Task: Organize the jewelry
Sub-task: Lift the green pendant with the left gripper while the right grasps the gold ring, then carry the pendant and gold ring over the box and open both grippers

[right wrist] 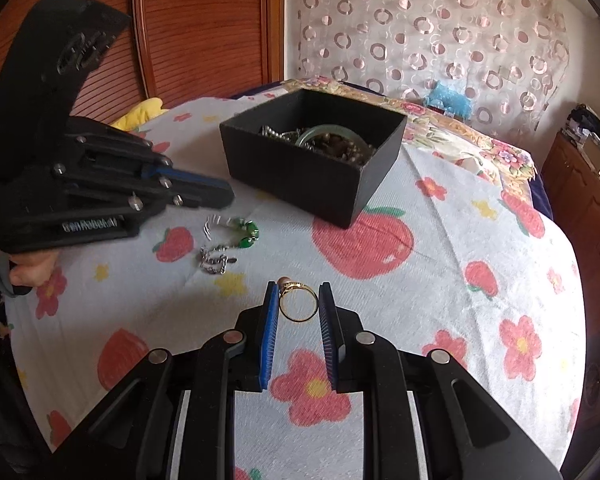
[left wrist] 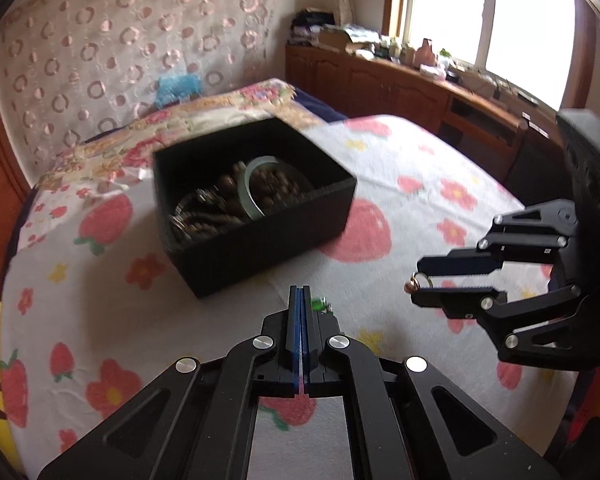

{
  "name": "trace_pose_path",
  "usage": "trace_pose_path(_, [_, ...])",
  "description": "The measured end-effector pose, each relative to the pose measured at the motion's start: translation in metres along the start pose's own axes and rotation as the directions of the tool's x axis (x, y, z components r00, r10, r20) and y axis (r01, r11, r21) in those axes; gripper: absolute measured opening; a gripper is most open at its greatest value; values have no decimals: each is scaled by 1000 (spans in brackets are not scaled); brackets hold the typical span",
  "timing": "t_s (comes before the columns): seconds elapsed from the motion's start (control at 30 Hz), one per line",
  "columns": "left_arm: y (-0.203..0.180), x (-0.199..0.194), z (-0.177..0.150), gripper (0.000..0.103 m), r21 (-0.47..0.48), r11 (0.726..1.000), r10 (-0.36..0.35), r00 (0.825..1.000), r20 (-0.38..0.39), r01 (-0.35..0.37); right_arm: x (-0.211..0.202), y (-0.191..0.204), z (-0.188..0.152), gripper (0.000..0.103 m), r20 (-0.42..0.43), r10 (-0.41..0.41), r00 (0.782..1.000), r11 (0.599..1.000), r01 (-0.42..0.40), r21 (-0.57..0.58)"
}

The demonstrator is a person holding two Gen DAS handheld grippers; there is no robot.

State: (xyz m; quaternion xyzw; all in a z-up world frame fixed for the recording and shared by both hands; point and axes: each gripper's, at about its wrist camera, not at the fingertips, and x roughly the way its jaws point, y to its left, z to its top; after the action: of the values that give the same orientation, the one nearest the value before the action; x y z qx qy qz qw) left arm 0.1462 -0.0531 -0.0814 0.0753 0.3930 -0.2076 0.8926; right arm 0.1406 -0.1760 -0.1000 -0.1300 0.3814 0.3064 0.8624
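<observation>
Between the blue pads of the right gripper [right wrist: 299, 300] sits a gold ring [right wrist: 298, 301], a thin band with a small ornate setting and a pinkish stone at its top-left; each side of the band meets a pad, so the jaws hold it, raised above the bedspread [right wrist: 440, 280]. The left gripper [left wrist: 302, 300] has its jaws pressed together with nothing between them.

Only the right wrist view shows the ring's full circle, and it alone lays out a green-beaded silver chain [right wrist: 230, 246] loose on the cloth, just beside the left gripper's tip. From the left wrist view that chain is only a green speck behind the closed fingers, and the ring [left wrist: 418, 282] appears edge-on at the right gripper's tip. That view looks deeper into the black box [left wrist: 260, 240], where brown wooden beads [left wrist: 272, 190], a pale green bangle [left wrist: 249, 188] and silvery pieces lie heaped.

Strawberries and flowers pattern the white bedspread. A circle-printed curtain [left wrist: 120, 40] hangs behind, with a bright window [left wrist: 488, 20] above a cluttered wooden cabinet [left wrist: 400, 84].
</observation>
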Motion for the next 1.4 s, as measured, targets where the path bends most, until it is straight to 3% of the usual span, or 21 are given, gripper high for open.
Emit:
trace_pose_path(0.27, [5, -26, 14, 0, -10, 1000, 4, 997, 71, -3, -6, -4, 8, 22, 20, -10, 1000, 1000, 10, 3])
trace_pose_path(0.37, [2, -18, 15, 0, 10, 1000, -26, 999, 41, 26, -8, -6, 10, 22, 25, -12, 1000, 1000, 11, 8])
trace_pose_path(0.4, [2, -12, 13, 2, 16, 999, -34, 999, 18, 34, -8, -6, 9, 22, 25, -12, 1000, 1000, 12, 8])
trace_pose_path(0.5, [0, 8, 4, 25, 34, 999, -13, 999, -42, 14, -9, -7, 9, 22, 23, -12, 1000, 1000, 12, 9])
trace_pose_path(0.53, [1, 13, 2, 26, 36, 999, -11, 998, -56, 13, -9, -7, 9, 22, 22, -12, 1000, 1000, 12, 9])
trace_pose_path(0.77, [1, 36, -5, 25, 57, 998, -1, 994, -112, 7, -9, -11, 5, 22, 24, -15, 1000, 1000, 15, 19])
trace_pose_path(0.9, [2, 40, -1, 5, 61, 998, -15, 995, -101, 22, -10, -12, 5, 22, 26, -14, 1000, 1000, 13, 20])
trace_pose_path(0.97, [2, 41, 0, 5, 54, 998, -20, 995, -97, 25, -10, -12, 5, 22, 26, -15, 1000, 1000, 14, 18])
trace_pose_path(1.23, [5, -1, 16, 4, 6, 1000, -10, 999, 33, 10, -17, -14, 23, 22, 64, -21, 998, 1000, 20, 12])
trace_pose_path(1.4, [15, -23, 35, 4, -15, 1000, 21, 994, 110, -19, -16, -17, 52, 22, 109, -33, 994, 999, 32, 19])
